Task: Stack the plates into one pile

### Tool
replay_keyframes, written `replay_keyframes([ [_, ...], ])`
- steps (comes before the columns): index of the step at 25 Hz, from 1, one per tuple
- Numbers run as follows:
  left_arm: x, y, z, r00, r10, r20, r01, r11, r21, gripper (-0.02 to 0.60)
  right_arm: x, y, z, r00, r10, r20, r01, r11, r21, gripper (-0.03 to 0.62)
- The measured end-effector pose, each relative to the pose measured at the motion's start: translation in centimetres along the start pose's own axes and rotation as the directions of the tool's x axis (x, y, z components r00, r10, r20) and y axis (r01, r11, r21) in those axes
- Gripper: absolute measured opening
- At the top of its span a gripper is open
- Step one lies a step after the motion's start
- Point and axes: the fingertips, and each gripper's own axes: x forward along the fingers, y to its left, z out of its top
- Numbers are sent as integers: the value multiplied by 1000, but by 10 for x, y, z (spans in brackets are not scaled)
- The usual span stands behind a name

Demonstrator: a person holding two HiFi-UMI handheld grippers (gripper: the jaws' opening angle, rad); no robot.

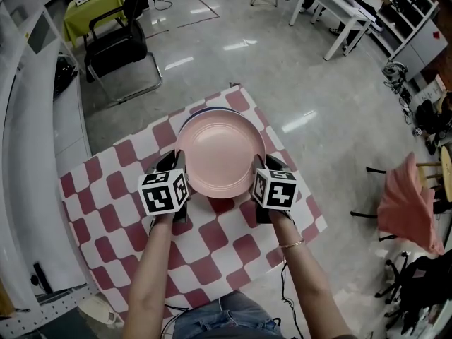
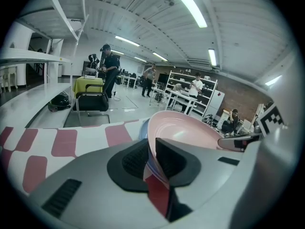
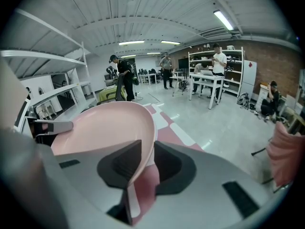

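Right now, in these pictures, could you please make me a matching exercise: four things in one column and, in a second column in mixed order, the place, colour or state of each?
Things
1. pink plate
2. blue plate
3. tablecloth
4. chair

Descriptions
A. red and white checks
B. black, standing away from the plates
C. clamped at two opposite sides of its rim
D. mostly hidden under another plate, only an edge shows

Pairs: 1-C, 2-D, 3-A, 4-B
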Motion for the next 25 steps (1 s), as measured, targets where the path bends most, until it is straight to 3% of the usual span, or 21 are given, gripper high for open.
replay_keyframes([
  [25,27,12,2,1000,10,-20,-10,1000,4,69,32,-2,6,999,-31,-12,30,999,-40,89],
])
